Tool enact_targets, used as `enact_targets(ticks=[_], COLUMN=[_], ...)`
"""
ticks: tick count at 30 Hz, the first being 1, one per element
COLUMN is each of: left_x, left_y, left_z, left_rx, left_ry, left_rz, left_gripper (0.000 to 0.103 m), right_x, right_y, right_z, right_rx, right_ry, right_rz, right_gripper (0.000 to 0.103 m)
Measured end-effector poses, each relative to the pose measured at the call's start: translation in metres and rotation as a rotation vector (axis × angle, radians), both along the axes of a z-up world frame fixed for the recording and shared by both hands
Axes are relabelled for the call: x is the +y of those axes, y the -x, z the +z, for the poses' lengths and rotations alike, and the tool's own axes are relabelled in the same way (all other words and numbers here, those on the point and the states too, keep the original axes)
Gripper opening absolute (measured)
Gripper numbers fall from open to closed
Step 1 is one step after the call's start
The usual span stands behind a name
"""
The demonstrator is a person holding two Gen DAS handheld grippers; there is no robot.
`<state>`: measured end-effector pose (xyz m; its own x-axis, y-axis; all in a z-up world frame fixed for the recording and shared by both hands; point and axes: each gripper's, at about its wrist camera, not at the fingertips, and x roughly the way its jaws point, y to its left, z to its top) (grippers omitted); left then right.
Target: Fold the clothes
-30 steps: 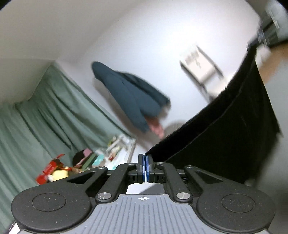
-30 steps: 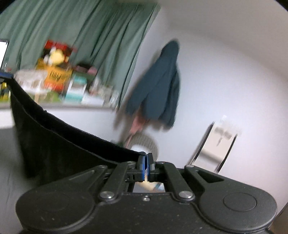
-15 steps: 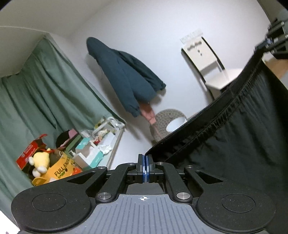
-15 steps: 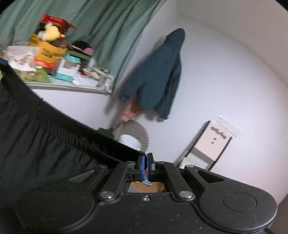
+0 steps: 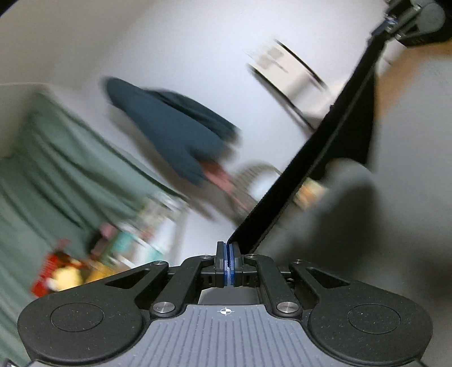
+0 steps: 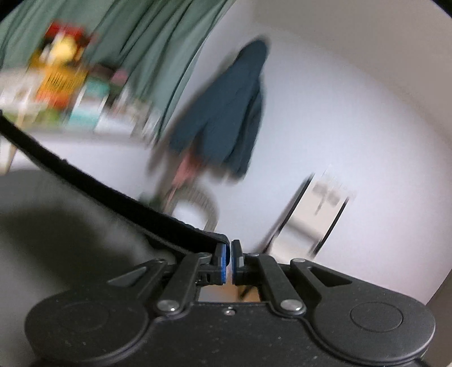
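**Black garment stretched taut between my two grippers**

The black garment (image 5: 325, 158) hangs in the air, pulled into a tight band from one gripper to the other. Nearest to me in the left wrist view, my left gripper (image 5: 227, 264) has its blue pads pressed together on one corner of the cloth, which rises from there up and to the right. In the right wrist view, my right gripper (image 6: 228, 261) shows a thin slit between its pads; the hem of the garment (image 6: 113, 194) reaches the left pad, but I cannot tell whether the pads are pinching it. From the left view, the right gripper (image 5: 391, 21) sits at the far end of the band, in the top right corner.

Below the cloth lies a grey surface (image 5: 395, 225) with the garment's shadow on it. Farther off, all blurred, a dark blue jacket (image 6: 231, 113) hangs on the white wall (image 6: 325, 98), a pale folding chair (image 6: 319, 209) leans to its right, and a cluttered shelf (image 6: 56, 93) stands before a green curtain (image 6: 147, 42).
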<state>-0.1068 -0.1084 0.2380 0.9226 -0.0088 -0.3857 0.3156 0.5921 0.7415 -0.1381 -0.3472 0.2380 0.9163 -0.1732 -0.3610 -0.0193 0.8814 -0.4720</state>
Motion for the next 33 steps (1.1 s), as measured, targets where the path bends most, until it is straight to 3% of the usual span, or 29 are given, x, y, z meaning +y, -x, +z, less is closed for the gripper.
enact_targets(ticks=[5, 7, 10, 17, 22, 26, 33], left_x=[-0.019, -0.027, -0.036, -0.035, -0.03, -0.024, -0.016], left_y=[0.02, 0.03, 0.046, 0.046, 0.053, 0.056, 0.062], left_z=[-0.143, -0.186, -0.224, -0.239, -0.226, -0.219, -0.228], left_rx=[0.293, 0.399, 0.485, 0.55, 0.63, 0.649, 0.686], left_ry=[-0.18, -0.235, -0.31, -0.309, -0.201, -0.149, -0.205], left_rz=[-0.068, -0.107, -0.168, -0.189, -0.15, -0.13, -0.119], left_gripper=[0.003, 0.003, 0.003, 0.003, 0.003, 0.003, 0.003], right_x=[0.006, 0.008, 0.012, 0.016, 0.012, 0.003, -0.007], right_y=[0.005, 0.006, 0.006, 0.001, 0.003, 0.003, -0.004], right_z=[-0.145, -0.176, -0.204, -0.22, -0.222, -0.216, -0.217], right_rx=[0.353, 0.461, 0.597, 0.706, 0.743, 0.764, 0.802], right_ry=[0.009, 0.02, 0.044, 0.061, 0.034, -0.008, -0.031], right_rz=[-0.006, 0.003, 0.02, 0.042, 0.039, 0.045, 0.051], right_gripper=[0.003, 0.003, 0.003, 0.003, 0.003, 0.003, 0.003])
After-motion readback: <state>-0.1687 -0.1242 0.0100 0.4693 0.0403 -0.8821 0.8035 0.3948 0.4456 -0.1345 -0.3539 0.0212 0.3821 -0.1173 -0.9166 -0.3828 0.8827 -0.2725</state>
